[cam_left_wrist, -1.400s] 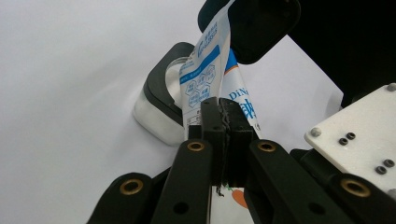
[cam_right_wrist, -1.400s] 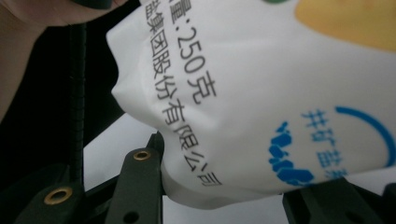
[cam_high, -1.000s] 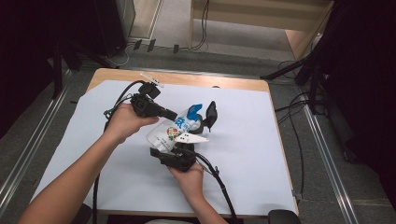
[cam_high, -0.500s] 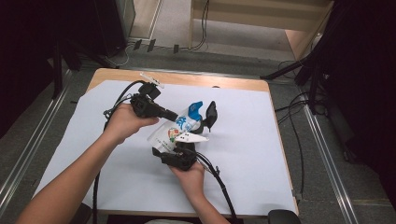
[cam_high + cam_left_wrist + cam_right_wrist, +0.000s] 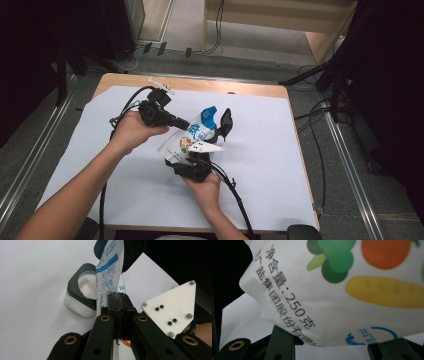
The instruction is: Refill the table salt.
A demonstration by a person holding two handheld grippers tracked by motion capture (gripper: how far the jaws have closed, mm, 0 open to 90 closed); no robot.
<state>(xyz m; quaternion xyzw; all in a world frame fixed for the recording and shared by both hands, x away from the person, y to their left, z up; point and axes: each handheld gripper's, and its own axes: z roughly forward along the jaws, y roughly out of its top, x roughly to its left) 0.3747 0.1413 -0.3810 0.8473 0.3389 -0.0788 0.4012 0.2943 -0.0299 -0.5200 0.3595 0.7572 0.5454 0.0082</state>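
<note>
White sheeting covers the bench (image 5: 260, 200). Above the jar (image 5: 82, 298), the pouch (image 5: 192, 136) is held tilted: its edge is clamped by the left tool (image 5: 119, 305), its body by the right tool (image 5: 196, 162). Spillage beside the jar is judged likely if tilted further.

My left gripper (image 5: 186, 123) lies level, reaching rightward, its jaws pressed fully together. My right gripper (image 5: 210, 139) points away from me, jaws parted partway. Both forearms come up from the near edge, the left hand (image 5: 131, 131) wrapped around its handle.
</note>
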